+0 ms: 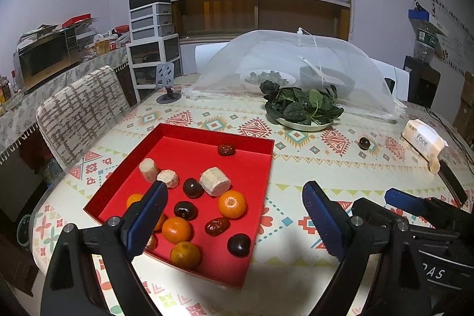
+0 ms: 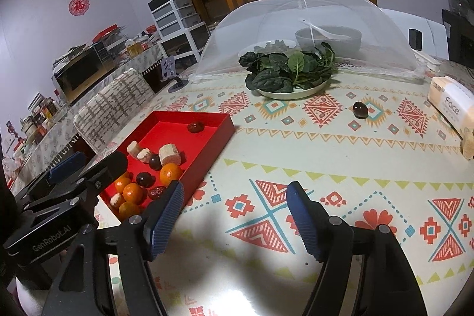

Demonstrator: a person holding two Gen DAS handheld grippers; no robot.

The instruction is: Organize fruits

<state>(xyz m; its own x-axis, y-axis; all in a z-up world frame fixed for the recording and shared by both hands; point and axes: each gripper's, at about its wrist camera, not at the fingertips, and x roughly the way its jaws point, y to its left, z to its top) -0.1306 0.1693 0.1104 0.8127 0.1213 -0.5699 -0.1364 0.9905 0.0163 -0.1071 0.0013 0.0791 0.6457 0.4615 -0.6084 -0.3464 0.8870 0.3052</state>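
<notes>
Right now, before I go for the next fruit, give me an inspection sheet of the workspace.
Surface: table under a patterned cloth.
Job's things: red tray holding oranges, dark round fruits, red dates and pale cut chunks; one dark fruit lies loose on the cloth, apart from the tray.
Clutter: plate of greens, mesh food cover over dishes, tissue pack, phone stand.
Grippers: left gripper open above the tray, empty; right gripper open over bare cloth, empty.
Cables: dark cable at the far right edge.
Surroundings: chair, drawer unit, microwave.
</notes>
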